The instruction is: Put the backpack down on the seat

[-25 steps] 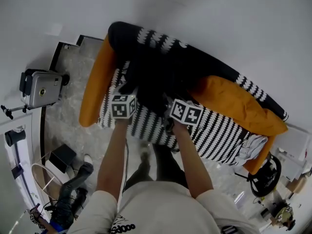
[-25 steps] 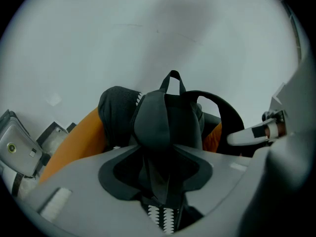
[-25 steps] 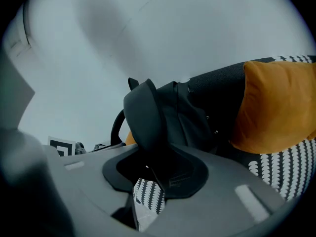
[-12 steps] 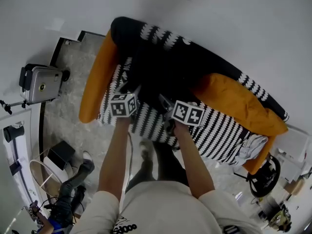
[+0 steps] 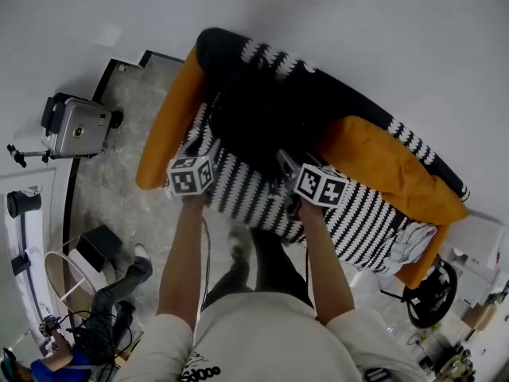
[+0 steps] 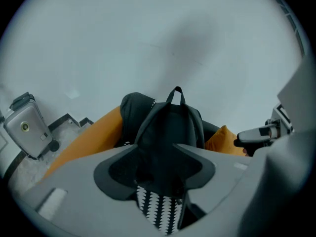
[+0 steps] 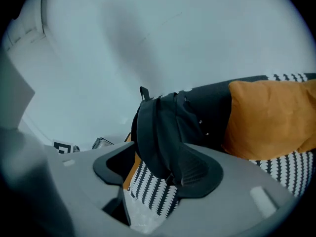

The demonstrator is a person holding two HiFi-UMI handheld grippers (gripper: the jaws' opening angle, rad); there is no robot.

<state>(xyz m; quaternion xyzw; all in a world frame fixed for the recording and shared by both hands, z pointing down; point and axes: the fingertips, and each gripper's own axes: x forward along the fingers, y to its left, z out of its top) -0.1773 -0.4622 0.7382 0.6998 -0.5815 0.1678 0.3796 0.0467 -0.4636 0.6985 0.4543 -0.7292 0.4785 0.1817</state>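
Since a second ago, both grippers have backed away from the black backpack toward the seat's front edge. The backpack stands upright on the striped seat, against the backrest, between the orange armrest and the orange cushion. The left gripper and the right gripper have jaws spread wide and just starting to close, holding nothing, with the backpack ahead of them and clear of the pads.

Even soft light, fisheye edges, slight blur

Backpack now free on seat
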